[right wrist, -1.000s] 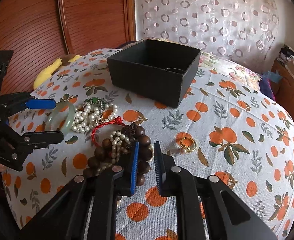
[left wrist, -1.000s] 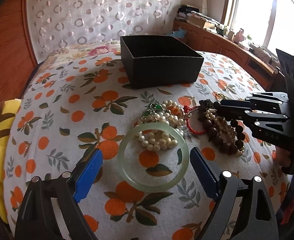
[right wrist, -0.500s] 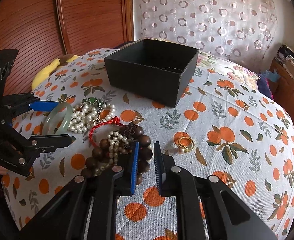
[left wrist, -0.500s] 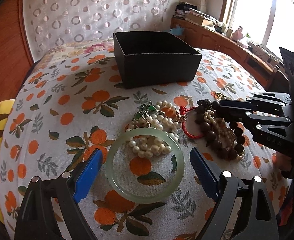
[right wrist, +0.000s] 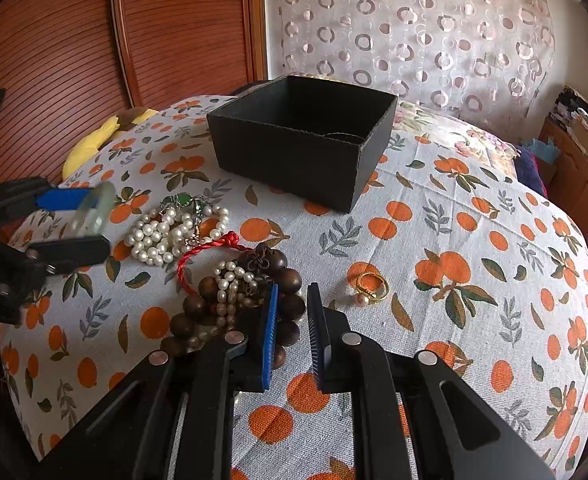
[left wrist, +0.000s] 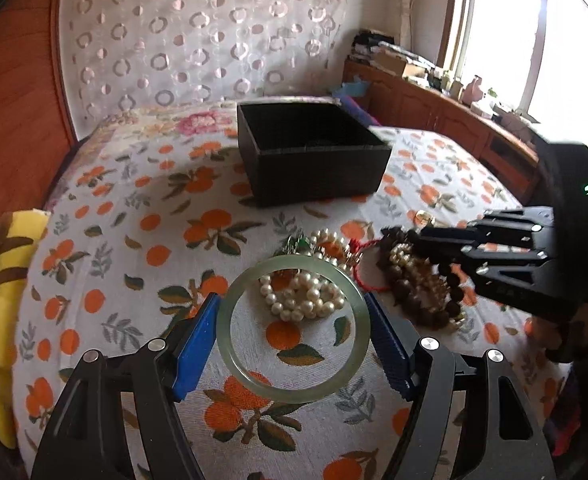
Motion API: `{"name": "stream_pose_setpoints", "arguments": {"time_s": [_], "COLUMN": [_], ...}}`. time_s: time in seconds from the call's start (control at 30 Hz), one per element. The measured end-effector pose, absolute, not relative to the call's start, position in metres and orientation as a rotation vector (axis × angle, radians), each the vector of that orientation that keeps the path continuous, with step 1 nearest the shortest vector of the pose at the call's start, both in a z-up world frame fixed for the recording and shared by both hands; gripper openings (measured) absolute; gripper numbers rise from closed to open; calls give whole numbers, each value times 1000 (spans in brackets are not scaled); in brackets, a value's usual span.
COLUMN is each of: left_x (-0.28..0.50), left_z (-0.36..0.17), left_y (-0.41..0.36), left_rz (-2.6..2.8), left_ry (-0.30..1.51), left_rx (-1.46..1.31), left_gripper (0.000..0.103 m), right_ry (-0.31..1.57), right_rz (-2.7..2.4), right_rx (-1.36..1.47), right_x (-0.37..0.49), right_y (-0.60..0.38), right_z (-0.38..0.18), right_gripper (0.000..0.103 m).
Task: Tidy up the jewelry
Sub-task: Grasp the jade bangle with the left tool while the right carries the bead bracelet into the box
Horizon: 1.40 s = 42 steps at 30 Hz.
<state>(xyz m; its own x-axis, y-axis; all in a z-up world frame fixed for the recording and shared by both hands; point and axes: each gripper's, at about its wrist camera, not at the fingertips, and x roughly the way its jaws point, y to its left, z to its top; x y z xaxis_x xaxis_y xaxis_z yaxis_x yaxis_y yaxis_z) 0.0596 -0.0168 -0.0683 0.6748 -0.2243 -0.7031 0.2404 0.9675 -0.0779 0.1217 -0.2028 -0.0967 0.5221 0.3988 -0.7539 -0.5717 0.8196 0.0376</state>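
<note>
Setting: bed (left wrist: 105,240) under an orange-print cover, curtain and wooden panelling behind; jewelry heaped at frame centre.
Left wrist view, bangle: pale green bangle (left wrist: 294,388) sits between the blue pads of the left gripper (left wrist: 294,320), both pads touching its rim; jaws closed on it across its width.
Left wrist view, heap: pearl strand (left wrist: 302,300) shows through the ring; whether the bangle is clear of it cannot be told here.
Left wrist view, target: black box (left wrist: 318,172), open-topped, upper centre, well apart from the bangle.
Right wrist view, bangle: blurred at left edge, seemingly raised off the cover beside the pearls.
Right wrist view, right gripper (right wrist: 291,300): jaws nearly closed with a narrow gap, holding nothing, tips over the wooden bead bracelet (right wrist: 285,280).
Right wrist view, other pieces: red cord (right wrist: 209,248) between pearls and beads; gold ring (right wrist: 370,284) alone, right of centre.
Step judged: carry bangle to box.
Doing it well: hold it level, pads square on the smooth rim, which looks liable to slip; rise clear of pearls before crossing; lower inside the walls before letting go.
</note>
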Motion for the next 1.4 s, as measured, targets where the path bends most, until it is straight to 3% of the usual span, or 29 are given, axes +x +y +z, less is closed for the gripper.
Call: {"name": "stream_pose_setpoints", "arguments": {"time_s": [0.33, 0.9, 1.4], "left_x": [48, 51, 69], "left_z": [-48, -36, -27], "left_y": [-13, -3, -5], "left_rz": [-267, -257, -247], "left_ry": [718, 681, 659], "left_rx": [2, -16, 1], "left_gripper": [69, 69, 69], "right_ry": [802, 595, 519], "right_rz": [596, 639, 613], "right_rx": [-262, -255, -272], "right_x": [115, 90, 119], "right_y": [-198, -193, -189], "right_z": [-89, -3, 40], "right_gripper": [15, 14, 15]}}
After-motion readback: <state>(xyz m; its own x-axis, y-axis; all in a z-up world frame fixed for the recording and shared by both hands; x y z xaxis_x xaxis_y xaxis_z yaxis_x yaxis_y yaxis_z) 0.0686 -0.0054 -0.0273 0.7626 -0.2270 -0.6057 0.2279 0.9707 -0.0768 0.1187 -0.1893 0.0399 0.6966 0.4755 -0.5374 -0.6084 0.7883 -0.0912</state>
